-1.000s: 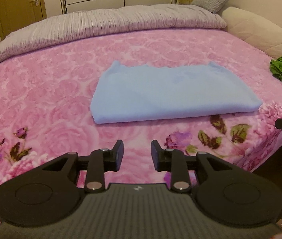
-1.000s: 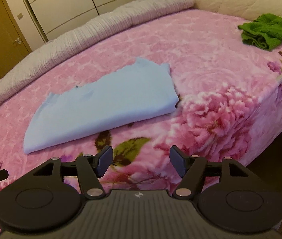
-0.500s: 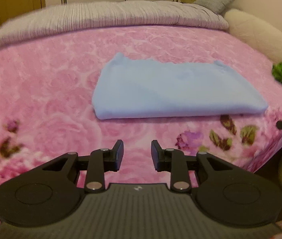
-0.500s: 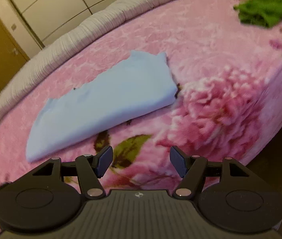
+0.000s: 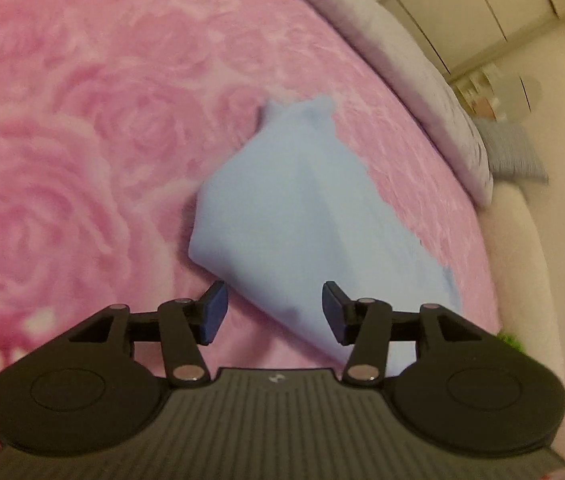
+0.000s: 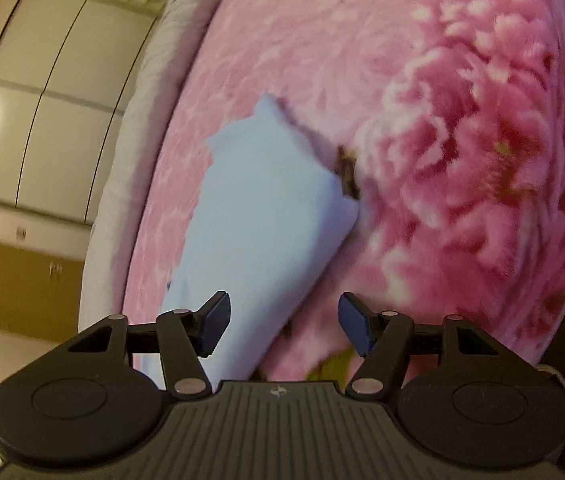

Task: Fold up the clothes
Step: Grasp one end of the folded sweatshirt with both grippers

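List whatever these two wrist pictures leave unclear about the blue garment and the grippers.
- Blue garment: its near edge is hidden behind the left gripper body in the left wrist view; motion blur hides its layers.
- Right wrist view: the right gripper body covers the garment's lower end.
- Contact: the left jaws are opening, the right closing, the pads clear of the cloth; how high they are above the pink blanket is unreadable.

Black left gripper (image 5: 273, 312) and right gripper (image 6: 280, 328): ribbed housings, silver screws, dark-blue pads.
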Demonstrator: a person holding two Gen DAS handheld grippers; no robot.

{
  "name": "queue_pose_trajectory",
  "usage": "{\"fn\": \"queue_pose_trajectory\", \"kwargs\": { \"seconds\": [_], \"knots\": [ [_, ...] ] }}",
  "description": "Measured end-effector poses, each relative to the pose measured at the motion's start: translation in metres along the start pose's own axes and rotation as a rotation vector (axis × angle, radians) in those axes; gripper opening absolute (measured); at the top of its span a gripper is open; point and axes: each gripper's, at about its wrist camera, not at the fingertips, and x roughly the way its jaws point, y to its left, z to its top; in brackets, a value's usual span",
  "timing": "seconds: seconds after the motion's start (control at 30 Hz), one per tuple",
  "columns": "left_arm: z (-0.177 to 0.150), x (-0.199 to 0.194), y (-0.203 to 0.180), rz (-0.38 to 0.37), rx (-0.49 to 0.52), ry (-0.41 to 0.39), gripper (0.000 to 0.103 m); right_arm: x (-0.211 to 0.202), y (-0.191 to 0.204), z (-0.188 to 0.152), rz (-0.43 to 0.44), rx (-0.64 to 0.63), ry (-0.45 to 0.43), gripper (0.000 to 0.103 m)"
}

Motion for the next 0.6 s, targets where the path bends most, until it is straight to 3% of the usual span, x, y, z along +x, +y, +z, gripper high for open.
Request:
{"fn": "queue_pose_trajectory", "kwargs": {
  "seconds": [0.13, 0.17, 0.2, 0.27, 0.47, 0.6],
  "knots": [
    [0.004, 0.013, 0.006, 0.010, -0.034, -0.013, 0.033, 0.015, -0.001, 0.009, 0.002, 0.030, -0.058, 0.053],
    [0.005, 0.015, 0.006, 0.017, -0.028, -0.014, 0.022, 0.018, -0.001, 0.011, -0.003, 0.028, -0.067, 0.042],
    [0.006, 0.016, 0.006, 0.024, -0.021, -0.016, 0.013, 0.019, -0.001, 0.012, -0.009, 0.024, -0.071, 0.024],
    [0.005, 0.015, 0.006, 0.009, -0.015, -0.014, 0.007, 0.021, -0.002, 0.015, -0.020, 0.014, -0.077, 0.014],
    [-0.014, -0.011, -0.026, 0.048, 0.139, -0.056, 0.005, 0.005, 0.006, 0.021, 0.003, -0.057, -0.093, 0.009],
    [-0.036, -0.015, -0.034, 0.077, 0.197, -0.040, 0.006, -0.012, 0.011, 0.029, -0.018, -0.107, -0.108, 0.009]
  ]
}}
